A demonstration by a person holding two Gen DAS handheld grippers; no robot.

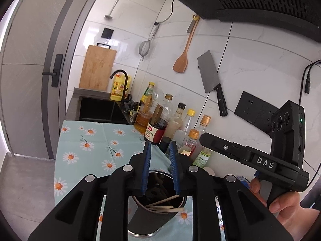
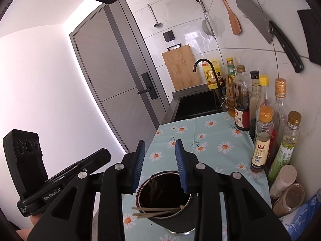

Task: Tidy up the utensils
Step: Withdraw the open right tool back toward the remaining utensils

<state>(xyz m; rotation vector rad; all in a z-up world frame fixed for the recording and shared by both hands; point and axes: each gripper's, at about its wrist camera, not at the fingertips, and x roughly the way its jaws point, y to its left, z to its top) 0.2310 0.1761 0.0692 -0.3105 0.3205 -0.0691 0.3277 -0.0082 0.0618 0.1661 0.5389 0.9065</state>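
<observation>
Left wrist view: a desk under a daisy-print cloth (image 1: pixel 88 138) runs along a white tiled wall to a black sink (image 1: pixel 98 108), bottles (image 1: pixel 158 124) lined against the wall, a cleaver (image 1: pixel 210 76) hanging above. Near the cloth's front edge stands a dark metal pot (image 2: pixel 170 198), with chopsticks (image 2: pixel 158 210) lying nearly level across its rim, ends jutting left. Left gripper (image 1: pixel 160 154) and right gripper (image 2: pixel 160 152) hover above, jaws apart, holding nothing.
</observation>
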